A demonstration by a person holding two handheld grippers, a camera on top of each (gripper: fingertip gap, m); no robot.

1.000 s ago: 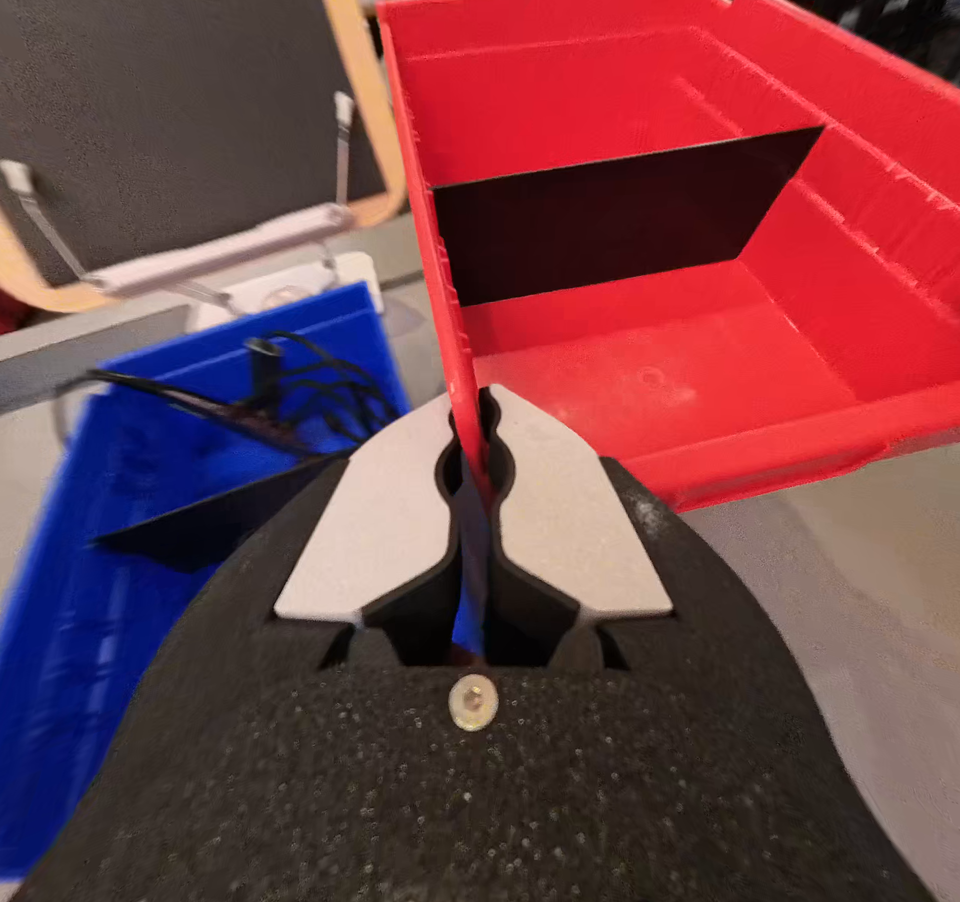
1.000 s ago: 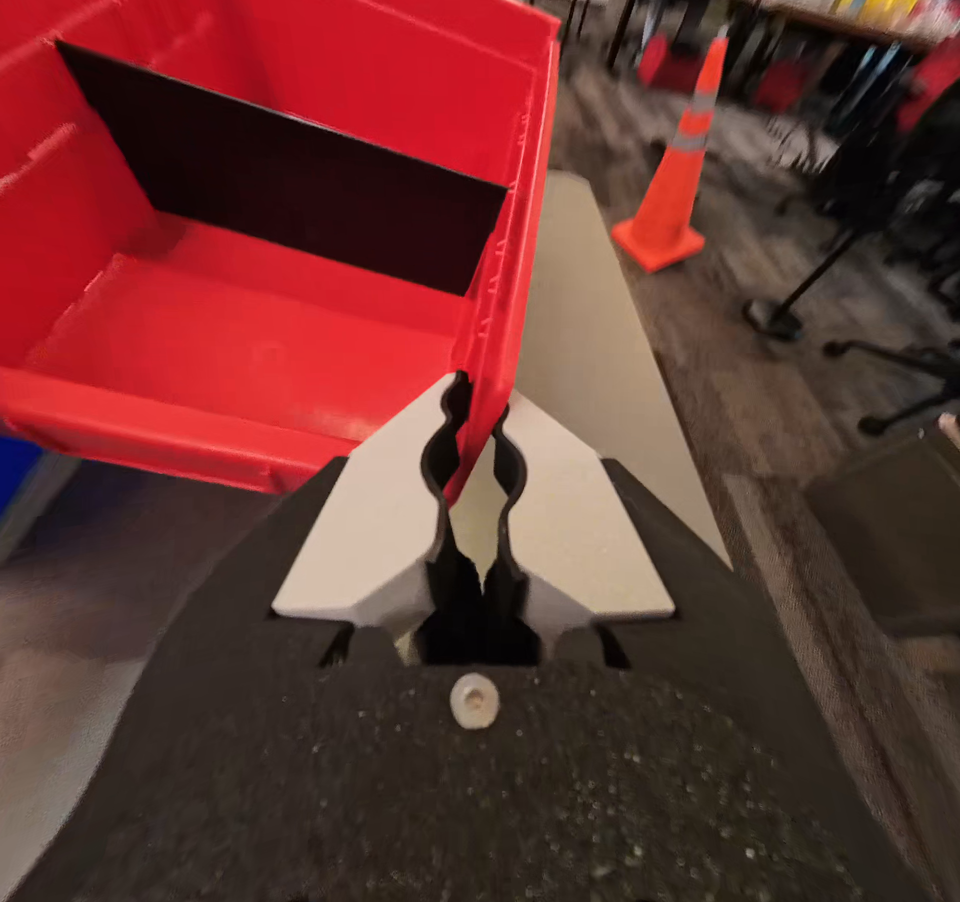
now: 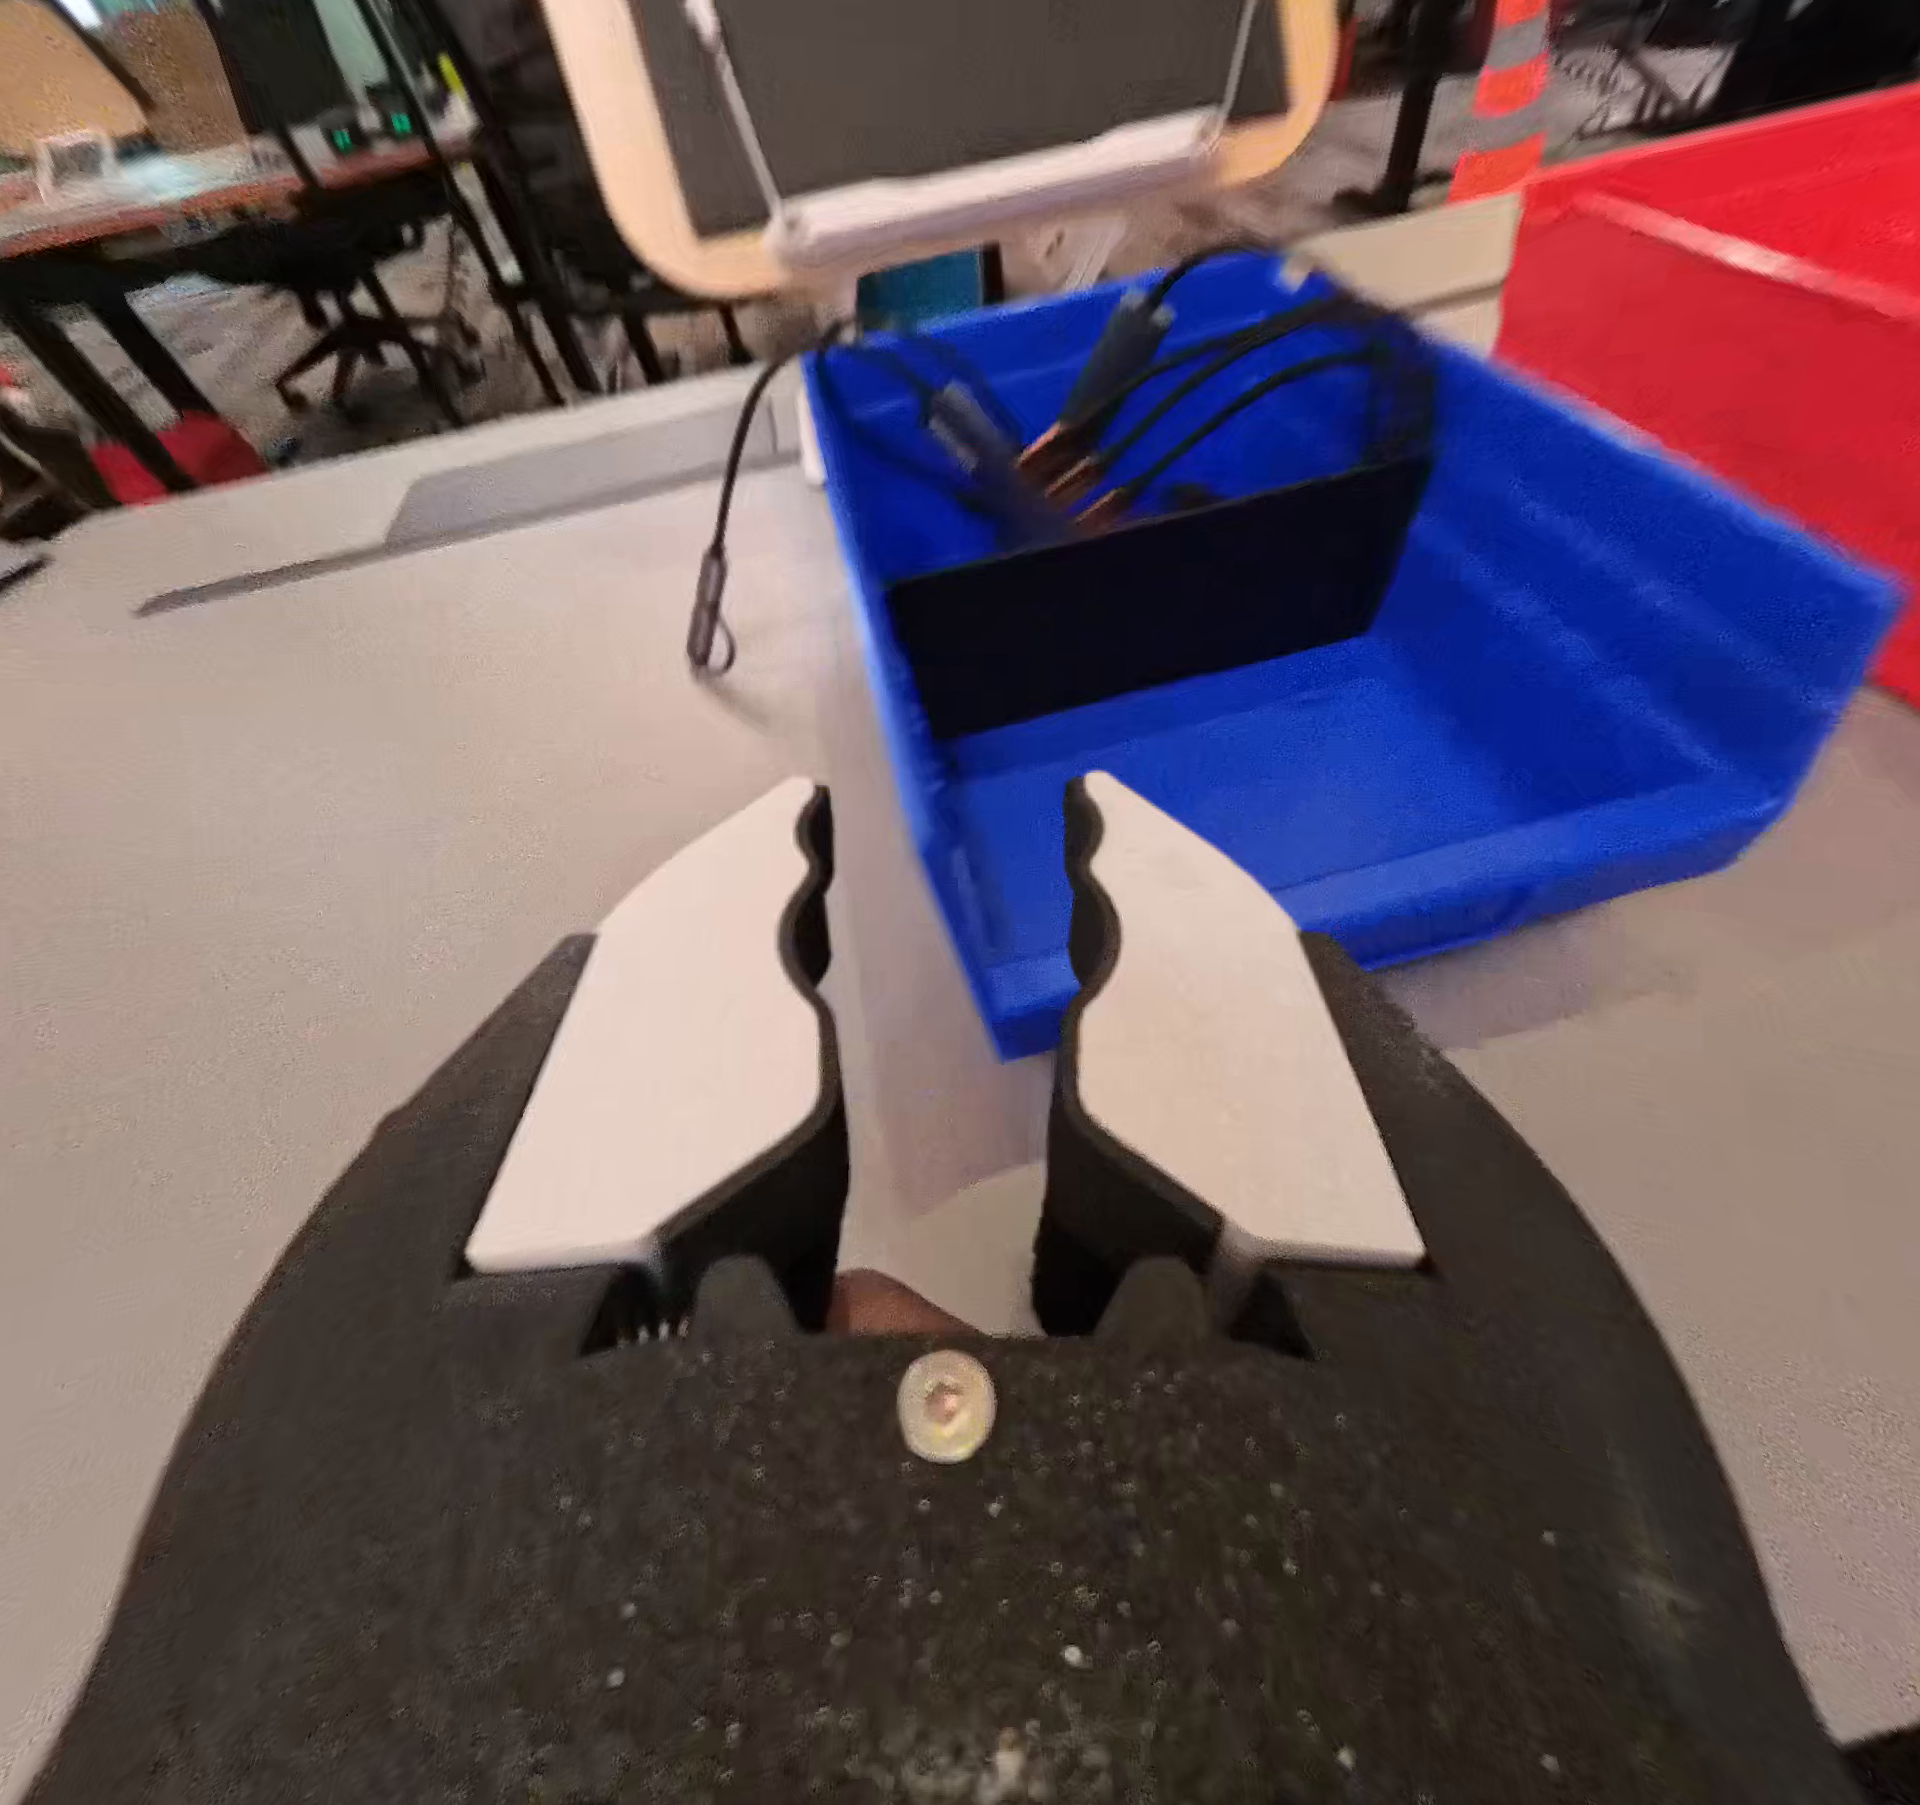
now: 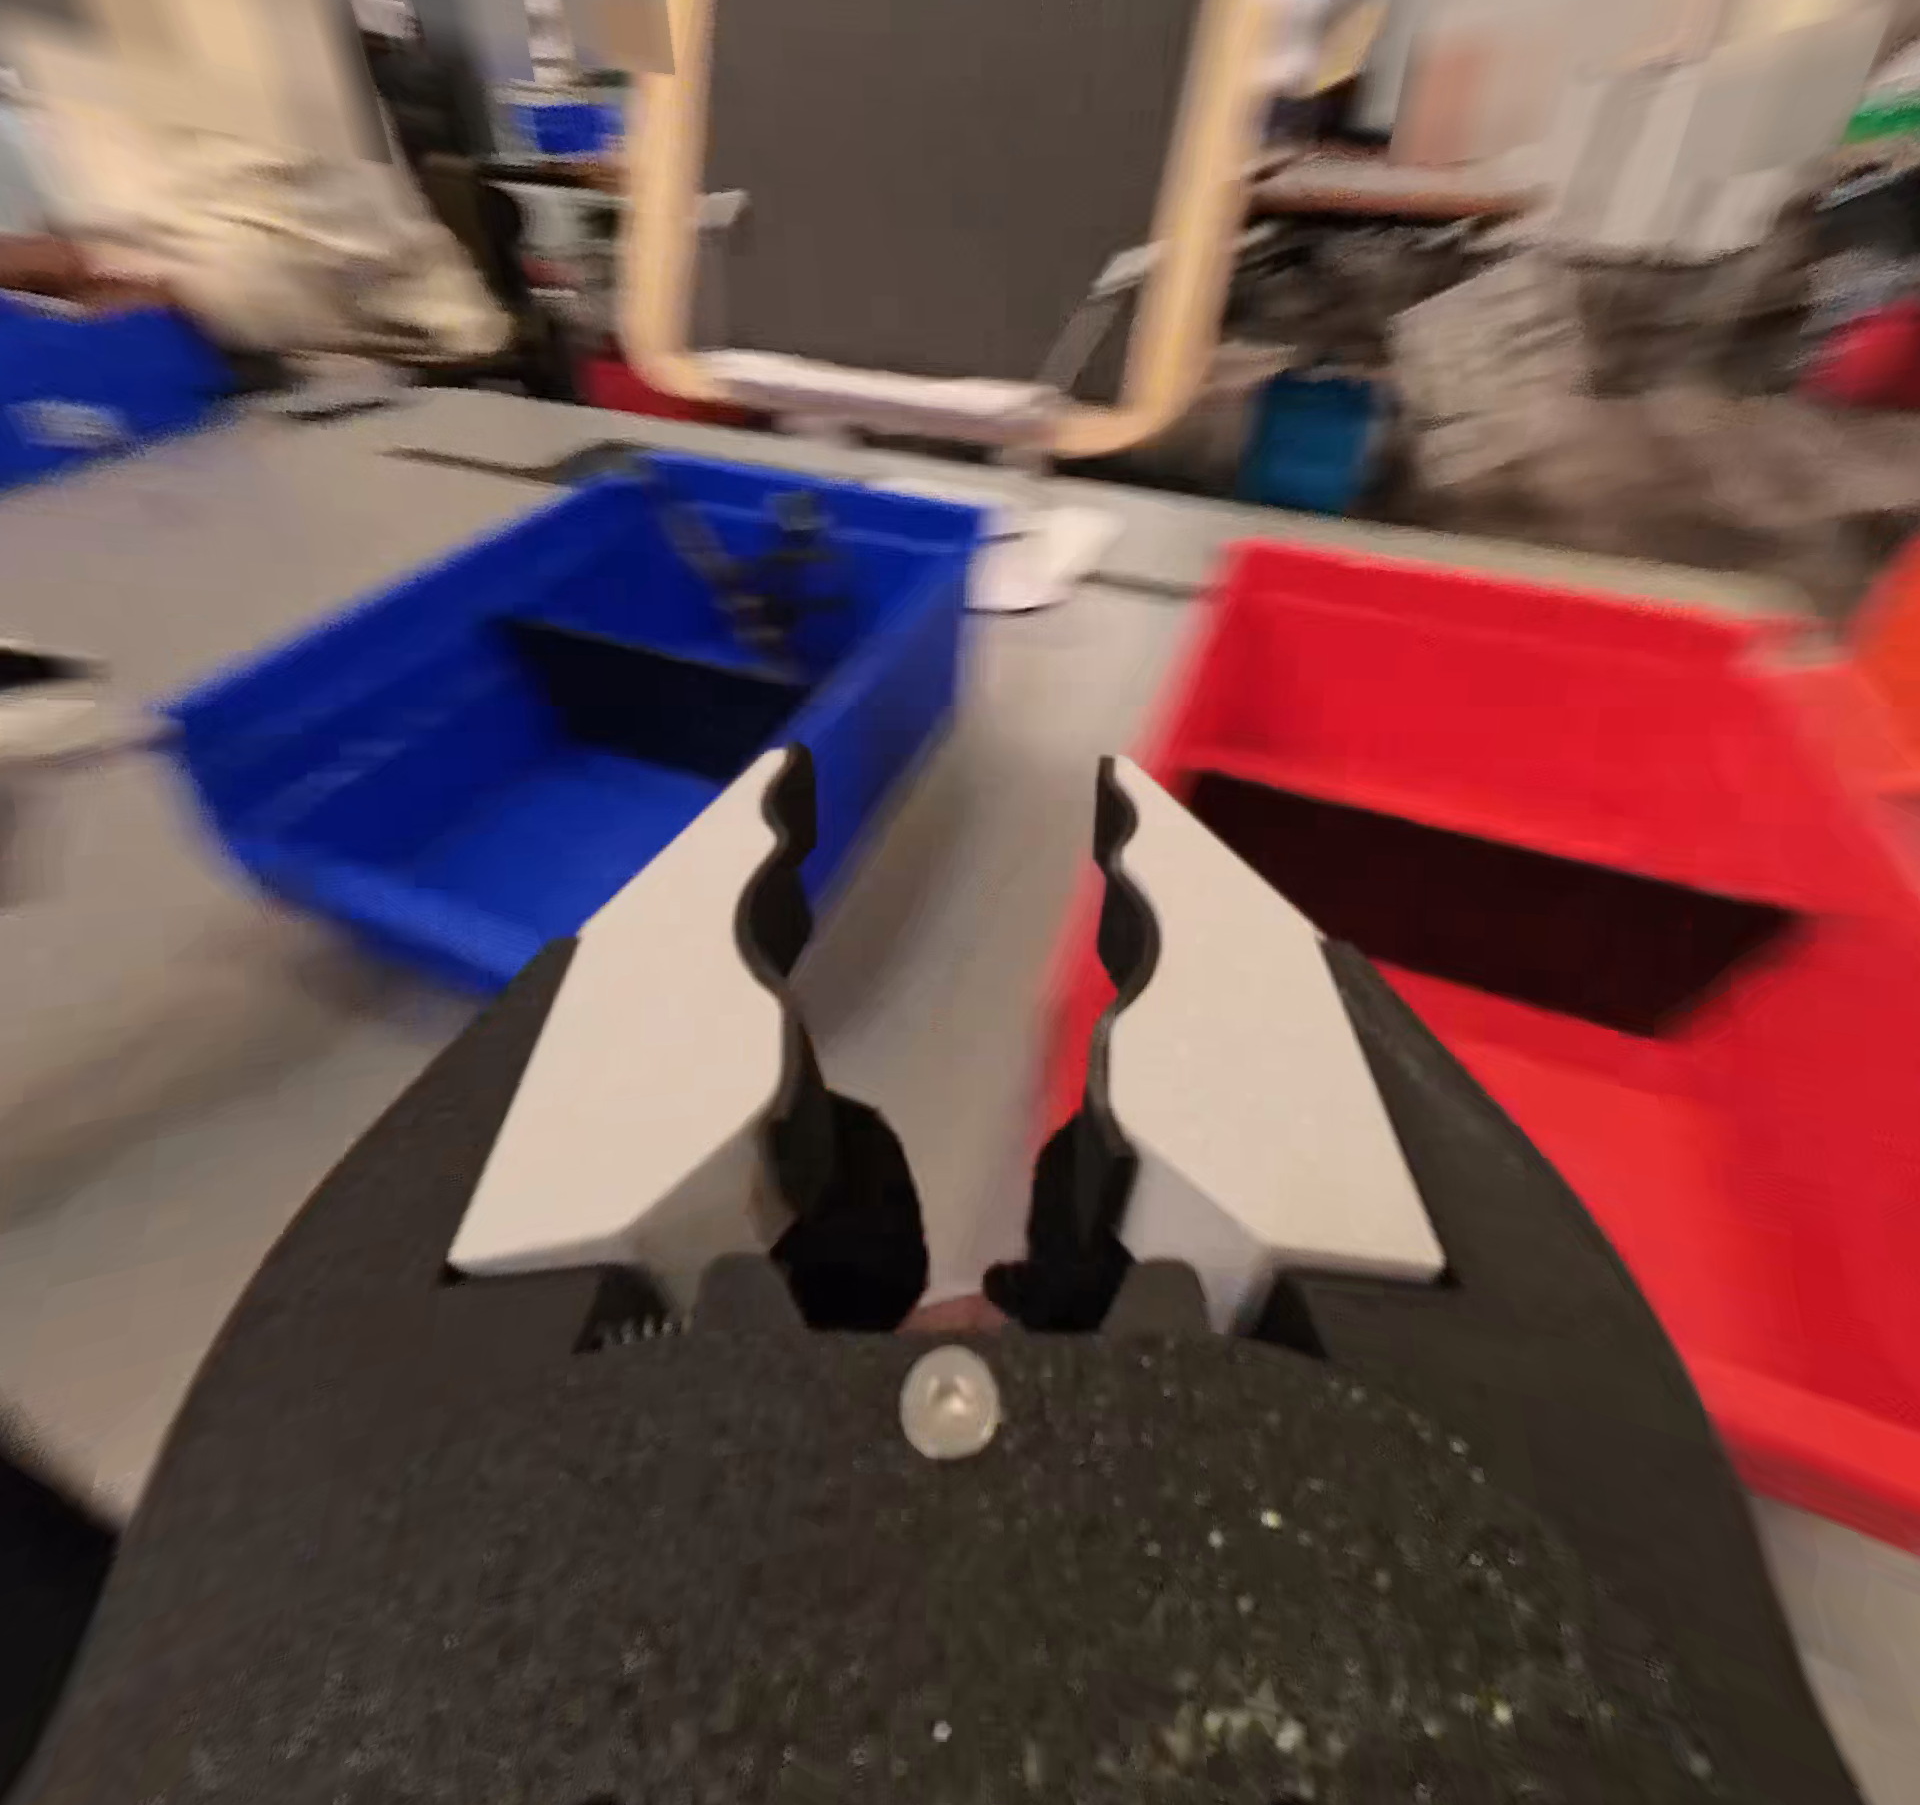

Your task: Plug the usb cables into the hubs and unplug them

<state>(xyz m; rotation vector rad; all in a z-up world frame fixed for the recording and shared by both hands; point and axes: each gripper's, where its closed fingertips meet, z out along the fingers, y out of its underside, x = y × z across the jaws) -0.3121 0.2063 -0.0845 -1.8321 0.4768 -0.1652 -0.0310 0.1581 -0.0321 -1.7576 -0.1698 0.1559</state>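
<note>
Both the left gripper (image 3: 948, 799) and right gripper (image 4: 954, 768) hold nothing, jaws wide. Black cables (image 3: 1195, 405) lie in the blue plastic bin (image 3: 1621, 633) beside the red plastic bin (image 4: 1558, 716) on the grey worktop (image 3: 364, 820).

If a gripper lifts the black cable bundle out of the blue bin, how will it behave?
Probably floppy: the black cables loop loosely in the blue bin's rear compartment. They look tangled, so several may lift together. One end trails onto the table and could drag.

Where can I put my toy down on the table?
Left of the blue bin the grey table is bare. A bare strip also lies between it and the red bin. The blue bin's back compartment is crowded with cables.
</note>
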